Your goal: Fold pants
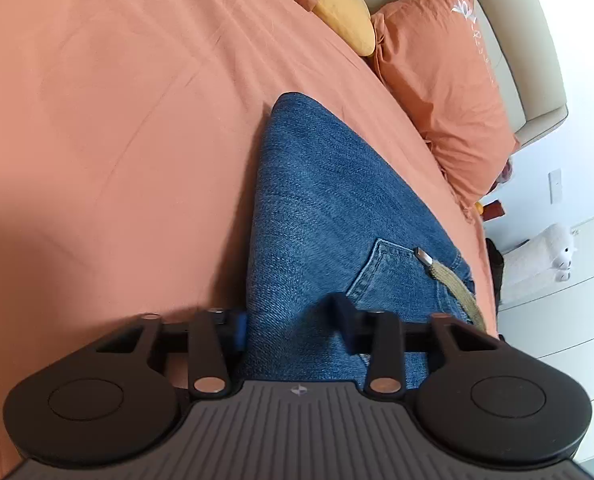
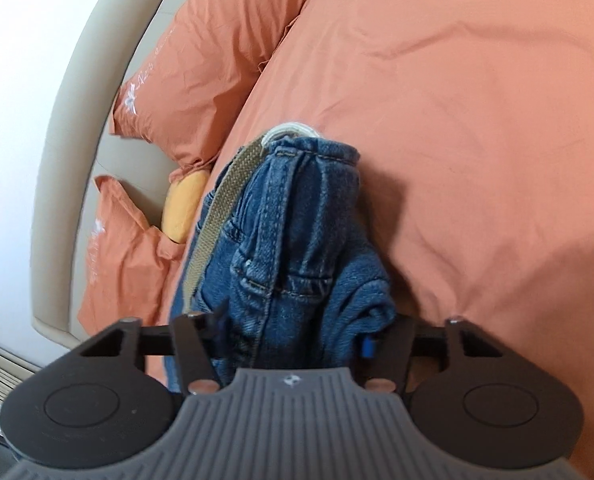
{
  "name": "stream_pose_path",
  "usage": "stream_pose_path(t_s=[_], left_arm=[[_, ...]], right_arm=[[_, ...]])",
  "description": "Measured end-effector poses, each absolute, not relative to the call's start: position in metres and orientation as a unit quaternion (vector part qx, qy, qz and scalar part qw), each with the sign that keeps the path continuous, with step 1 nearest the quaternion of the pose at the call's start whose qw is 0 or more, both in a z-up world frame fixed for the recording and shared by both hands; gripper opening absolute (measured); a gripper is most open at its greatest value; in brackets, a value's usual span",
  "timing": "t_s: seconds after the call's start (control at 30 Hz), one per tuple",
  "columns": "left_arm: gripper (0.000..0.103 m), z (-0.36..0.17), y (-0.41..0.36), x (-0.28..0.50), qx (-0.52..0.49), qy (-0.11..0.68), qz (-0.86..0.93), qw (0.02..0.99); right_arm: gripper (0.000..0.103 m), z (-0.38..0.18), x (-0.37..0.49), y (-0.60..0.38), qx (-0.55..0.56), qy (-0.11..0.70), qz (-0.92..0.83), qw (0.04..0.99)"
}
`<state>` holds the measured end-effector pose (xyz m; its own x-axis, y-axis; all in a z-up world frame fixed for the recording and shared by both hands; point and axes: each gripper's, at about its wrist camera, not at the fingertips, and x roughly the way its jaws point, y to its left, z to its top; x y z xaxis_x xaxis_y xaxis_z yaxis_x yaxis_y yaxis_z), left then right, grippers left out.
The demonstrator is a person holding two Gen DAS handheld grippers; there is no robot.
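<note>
Lying on the orange bed [image 1: 117, 120], the blue pants [image 1: 321, 208] run between the left tongs [image 1: 293, 328], which pinch the denim near a back pocket [image 1: 393, 276]. In the right view, the right tongs [image 2: 293, 336] squeeze the bunched waistband [image 2: 313, 156] beside a tan belt [image 2: 217, 208].

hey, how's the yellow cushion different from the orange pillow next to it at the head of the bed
The yellow cushion is plain, rounded and smooth; the orange pillow is creased, angular at its edges and carries a white printed logo. The yellow cushion looks smaller and sits partly tucked behind bedding, while the orange pillow lies in fuller view and matches the bedsheet in colour. Both rest at the head of the bed beside the beige headboard.
</note>
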<state>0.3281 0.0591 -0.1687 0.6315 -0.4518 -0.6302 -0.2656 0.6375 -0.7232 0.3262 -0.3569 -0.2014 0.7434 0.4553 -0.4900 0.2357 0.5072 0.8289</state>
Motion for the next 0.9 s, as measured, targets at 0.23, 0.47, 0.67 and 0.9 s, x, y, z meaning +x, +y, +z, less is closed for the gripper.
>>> stream_pose_path(t_s=[0.23,0.47,0.67,0.9], left_arm=[[0.015,-0.149,0.050,0.323,-0.372,0.417,-0.058,0.827],[0.011,-0.123,0.047,0.322,-0.334,0.430,-0.062,0.837],[0.011,-0.101,0.047,0.297,-0.290,0.446,-0.056,0.845],[0.011,-0.074,0.061,0.259,-0.267,0.443,-0.053,0.854]], right_arm=[[0.037,-0.193,0.324,-0.354,0.476,0.345,0.077,0.805],[0.033,-0.173,0.319,-0.351,0.438,0.368,0.080,0.817],[0.032,-0.158,0.298,-0.344,0.428,0.390,0.087,0.810],[0.032,-0.142,0.262,-0.327,0.417,0.408,0.105,0.806]])
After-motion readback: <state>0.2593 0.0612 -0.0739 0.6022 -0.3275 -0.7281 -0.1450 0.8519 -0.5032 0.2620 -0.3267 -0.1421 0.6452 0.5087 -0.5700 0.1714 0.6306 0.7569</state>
